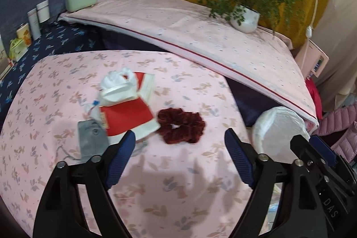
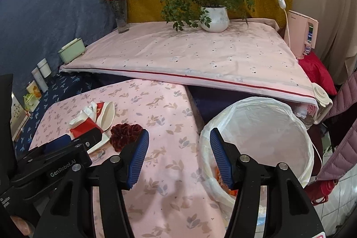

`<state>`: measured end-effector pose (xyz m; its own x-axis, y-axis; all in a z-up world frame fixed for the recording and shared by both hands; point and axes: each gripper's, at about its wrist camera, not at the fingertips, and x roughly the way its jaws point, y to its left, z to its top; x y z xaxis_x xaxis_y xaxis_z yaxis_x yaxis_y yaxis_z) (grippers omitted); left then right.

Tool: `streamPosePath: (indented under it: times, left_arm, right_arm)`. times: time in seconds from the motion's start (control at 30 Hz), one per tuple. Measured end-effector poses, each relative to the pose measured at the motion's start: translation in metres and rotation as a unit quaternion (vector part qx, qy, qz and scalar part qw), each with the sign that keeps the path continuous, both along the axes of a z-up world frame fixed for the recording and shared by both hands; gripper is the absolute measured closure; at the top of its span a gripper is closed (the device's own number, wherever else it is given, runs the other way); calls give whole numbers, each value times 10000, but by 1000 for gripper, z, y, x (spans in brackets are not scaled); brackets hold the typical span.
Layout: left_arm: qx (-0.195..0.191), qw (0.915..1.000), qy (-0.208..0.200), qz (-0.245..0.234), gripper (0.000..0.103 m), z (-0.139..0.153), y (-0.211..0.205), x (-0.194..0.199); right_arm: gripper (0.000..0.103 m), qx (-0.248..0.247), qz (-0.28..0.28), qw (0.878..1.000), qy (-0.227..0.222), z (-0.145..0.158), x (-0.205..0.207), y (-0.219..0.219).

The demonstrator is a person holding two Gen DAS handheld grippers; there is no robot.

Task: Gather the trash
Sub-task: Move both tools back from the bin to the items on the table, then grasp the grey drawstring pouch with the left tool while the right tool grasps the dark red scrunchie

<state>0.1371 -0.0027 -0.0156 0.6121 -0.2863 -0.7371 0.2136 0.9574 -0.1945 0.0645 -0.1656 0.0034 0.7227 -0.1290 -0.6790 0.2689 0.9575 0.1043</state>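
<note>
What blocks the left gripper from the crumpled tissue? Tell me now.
The left gripper is open and empty. The tissue lies on the red book ahead; the scrunchie sits to the right. Nothing visible blocks the way.

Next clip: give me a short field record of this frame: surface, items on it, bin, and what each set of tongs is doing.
surface: pink floral tablecloth
items: crumpled white tissue on a red-and-white booklet; grey fabric pouch; dark red velvet scrunchie
bin: round bin with white plastic liner, beside the table
left tongs: open, empty, above the cloth near the scrunchie
right tongs: open, empty, at the bin's edge
</note>
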Motion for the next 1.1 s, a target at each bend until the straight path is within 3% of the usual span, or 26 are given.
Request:
streamPosePath:
  times: [0.37,0.7,0.87,1.0,1.1]
  left_arm:
    - [-10,9940,500,968,19,-42,100,14]
    - [13,9877,989,1214,20,-82,137,30]
    - [63,9862,1236,1095,31,-100,132,39]
    - [215,9885,1109,1007,35,-100,125,40]
    - [264,9890,1055,999,47,-100,123,42]
  right_arm:
    - [47,82,556,9980,291,-24,30,62]
    - [47,-1,732,9960,507,-45,57,93]
    - [47,-46,677,9958,612,-54,70,93]
    - [47,-92,574,9959,699,-62,83,87]
    - [47,-80,466,9960,758,-69,93,79]
